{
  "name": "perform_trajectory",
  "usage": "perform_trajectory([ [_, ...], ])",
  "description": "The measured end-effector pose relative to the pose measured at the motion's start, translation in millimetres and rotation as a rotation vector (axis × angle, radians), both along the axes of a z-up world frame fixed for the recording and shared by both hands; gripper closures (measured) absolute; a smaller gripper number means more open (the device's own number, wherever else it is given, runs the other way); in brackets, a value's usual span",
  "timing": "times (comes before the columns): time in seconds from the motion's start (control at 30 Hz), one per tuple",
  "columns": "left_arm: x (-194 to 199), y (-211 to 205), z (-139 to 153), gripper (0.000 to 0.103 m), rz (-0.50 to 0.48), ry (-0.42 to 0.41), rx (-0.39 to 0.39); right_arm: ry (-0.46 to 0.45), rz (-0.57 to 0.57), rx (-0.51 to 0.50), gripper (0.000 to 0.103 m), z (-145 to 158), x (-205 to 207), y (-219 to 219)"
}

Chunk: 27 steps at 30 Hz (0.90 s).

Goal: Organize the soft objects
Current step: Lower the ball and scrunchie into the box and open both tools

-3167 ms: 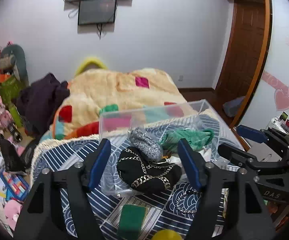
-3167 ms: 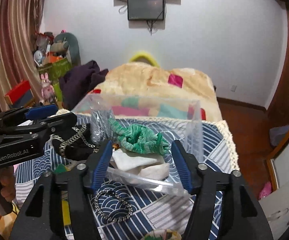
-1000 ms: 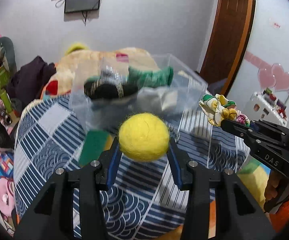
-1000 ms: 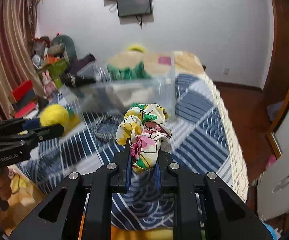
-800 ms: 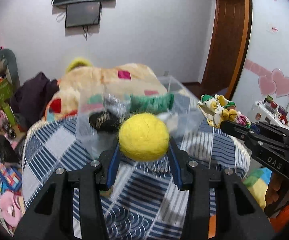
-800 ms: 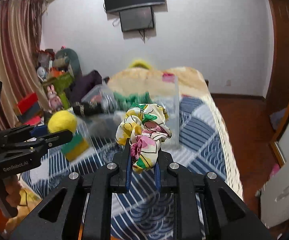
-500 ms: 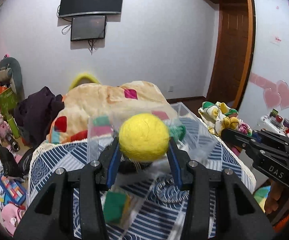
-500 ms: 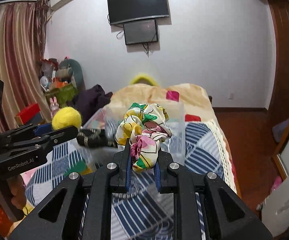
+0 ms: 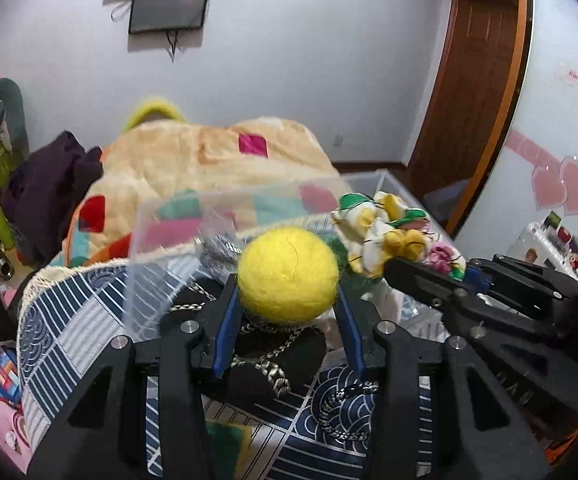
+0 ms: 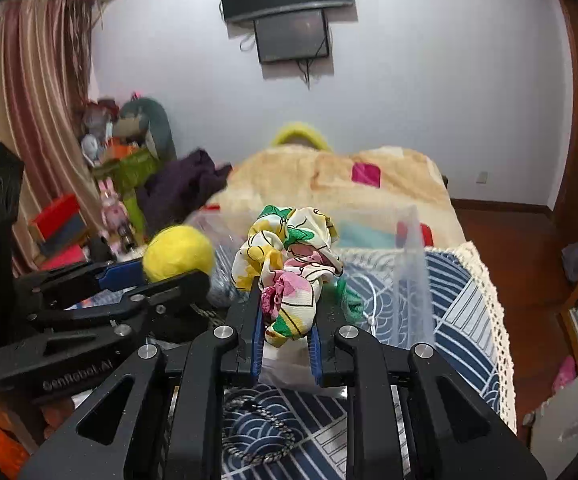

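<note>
A yellow felt ball sits clenched in the left gripper, held over the clear plastic bin on the bed. Just beside it, the right gripper grips a floral scrunchie in its jaws. Inside the bin lies what looks like a black chain-trimmed piece, partly hidden.

Blue patterned bedspread, clear plastic box, chain loop, green sponge

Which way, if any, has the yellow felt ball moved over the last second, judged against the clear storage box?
Yes. The yellow felt ball in the left tongs has advanced toward the clear storage box, now hovering over its near edge.
</note>
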<state>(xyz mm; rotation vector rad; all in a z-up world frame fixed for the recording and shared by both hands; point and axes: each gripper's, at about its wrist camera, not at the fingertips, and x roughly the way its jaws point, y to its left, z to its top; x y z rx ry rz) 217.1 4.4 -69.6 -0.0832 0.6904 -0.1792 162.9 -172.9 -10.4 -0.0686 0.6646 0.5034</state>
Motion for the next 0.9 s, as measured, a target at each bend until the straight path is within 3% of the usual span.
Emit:
perform_trajectory([
  [0.2,0,-7,-10,0.053,-0.002,0.008,0.066,0.060,-0.015,-0.038,0.086,-16,5,-3],
  [0.37,-7,1,-7,0.044,0.004,0.016,0.024,0.073,-0.018,-0.032,0.081,-10,1,-8],
  [0.53,-19,10,5,0.033,-0.004,-0.010,-0.009,0.068,-0.023,-0.008,0.059,-4,-3,-18],
  [0.7,-37,17,22,0.028,-0.012,-0.053,0.000,0.039,-0.023,-0.001,0.054,8,-12,-24],
  [0.83,-57,25,34,0.005,0.019,-0.098,0.010,-0.004,-0.027,0.009,0.040,21,-25,-29],
  [0.9,-63,29,34,0.002,0.033,-0.101,0.015,-0.019,-0.024,0.013,0.035,24,-29,-30],
])
